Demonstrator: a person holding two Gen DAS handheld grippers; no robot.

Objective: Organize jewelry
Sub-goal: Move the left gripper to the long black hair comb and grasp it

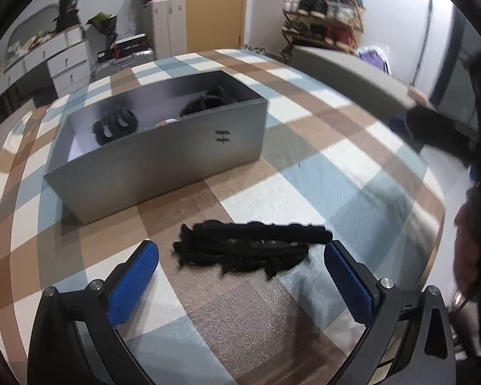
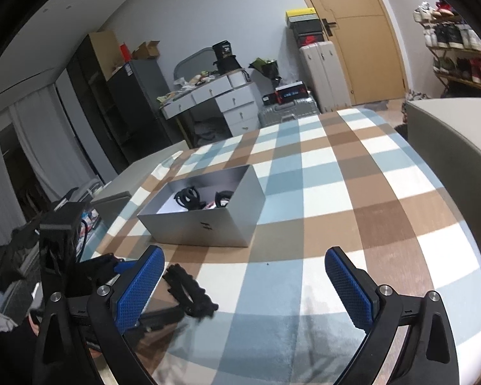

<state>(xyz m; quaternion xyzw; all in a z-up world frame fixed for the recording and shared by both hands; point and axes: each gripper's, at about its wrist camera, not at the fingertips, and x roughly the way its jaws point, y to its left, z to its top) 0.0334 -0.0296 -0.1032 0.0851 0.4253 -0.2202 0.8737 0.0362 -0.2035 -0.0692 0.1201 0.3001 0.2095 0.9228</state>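
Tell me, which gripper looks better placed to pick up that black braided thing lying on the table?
Left. The black braided piece lies between the open left gripper; the right gripper has it off to one side.

Home bedroom: shoe rack point(image 1: 324, 16), suitcases point(image 2: 317, 73), dresser point(image 2: 221, 102).

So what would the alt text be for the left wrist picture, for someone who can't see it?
An open left gripper with blue pads hovers over a black braided accessory lying on a checked tablecloth. Behind it stands an open grey box that already holds a few dark pieces, in a cluttered room.
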